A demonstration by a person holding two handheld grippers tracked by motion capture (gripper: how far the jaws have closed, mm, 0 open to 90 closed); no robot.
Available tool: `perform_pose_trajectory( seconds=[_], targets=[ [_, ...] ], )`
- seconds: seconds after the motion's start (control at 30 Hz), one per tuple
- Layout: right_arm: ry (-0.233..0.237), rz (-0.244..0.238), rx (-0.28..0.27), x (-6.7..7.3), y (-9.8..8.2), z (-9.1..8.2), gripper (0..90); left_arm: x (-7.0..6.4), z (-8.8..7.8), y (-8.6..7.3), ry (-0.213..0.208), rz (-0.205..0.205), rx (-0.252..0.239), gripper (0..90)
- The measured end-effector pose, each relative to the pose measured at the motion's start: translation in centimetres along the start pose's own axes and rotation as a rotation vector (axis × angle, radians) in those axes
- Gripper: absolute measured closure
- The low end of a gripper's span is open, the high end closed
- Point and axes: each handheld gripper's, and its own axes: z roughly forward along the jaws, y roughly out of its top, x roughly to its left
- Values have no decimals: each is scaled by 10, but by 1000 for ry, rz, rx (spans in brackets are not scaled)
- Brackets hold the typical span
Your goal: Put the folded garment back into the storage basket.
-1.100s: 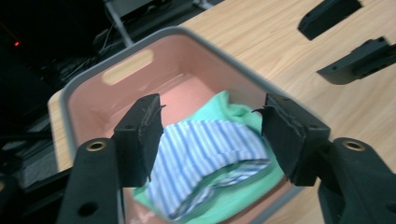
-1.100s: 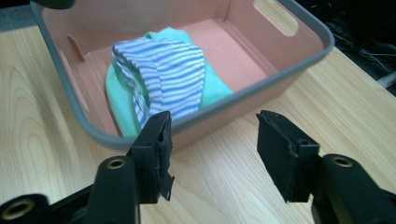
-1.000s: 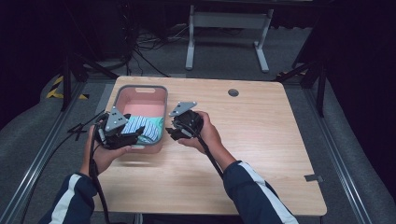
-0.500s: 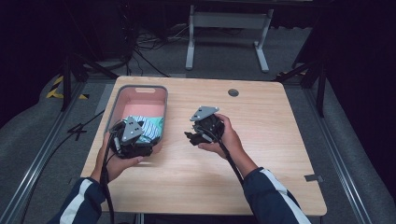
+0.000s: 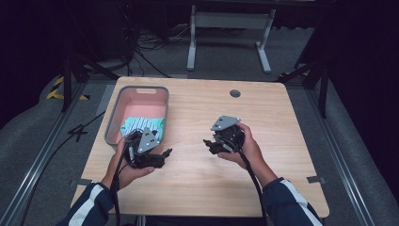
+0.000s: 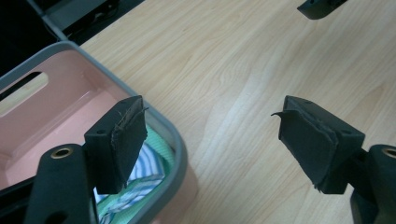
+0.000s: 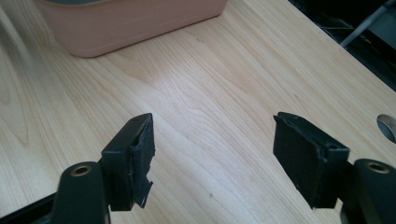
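In the high view the left gripper (image 5: 162,153) sat low and left of centre, just beside the near right corner of the pink basket (image 5: 112,123). Its jaws had just been opening and stood wide, with nothing between them; in the left gripper view they framed bare wood and the basket's grey rim (image 6: 175,140). A striped cloth (image 5: 141,125) lay inside the basket, at its near end. The right gripper (image 5: 210,145) hung right of centre over the bare table (image 5: 282,117), well apart from the basket. Its jaws too had just been opening and held nothing.
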Motion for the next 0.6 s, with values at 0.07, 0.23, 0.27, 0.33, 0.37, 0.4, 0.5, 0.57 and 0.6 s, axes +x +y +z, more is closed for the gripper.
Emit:
perform_pose_trajectory(
  seconds=[0.07,0.23,0.27,0.33,0.37,0.4,0.5,0.57,0.6],
  targets=[
    [-15,-6,8,0,-5,-3,302,-5,2,1,-12,25,1,236],
    [-20,-10,17,0,-16,-8,300,-15,8,1,-34,54,7,236],
    [-20,-10,17,0,-16,-8,300,-15,8,1,-34,54,7,236],
    [-21,-11,18,-1,-22,-11,300,-18,10,0,-42,59,8,235],
    [-21,-11,18,-1,-22,-11,300,-19,11,0,-46,65,13,235],
    [-24,-10,20,-1,-26,-13,299,-21,13,-1,-53,67,13,237],
    [-24,-8,25,-1,-31,-15,299,-22,15,-2,-53,82,25,237],
    [-33,-13,28,-2,-34,-16,300,-24,16,-5,-63,83,32,237],
    [-34,-10,31,-2,-36,-16,300,-25,16,-6,-70,81,36,238]
  ],
)
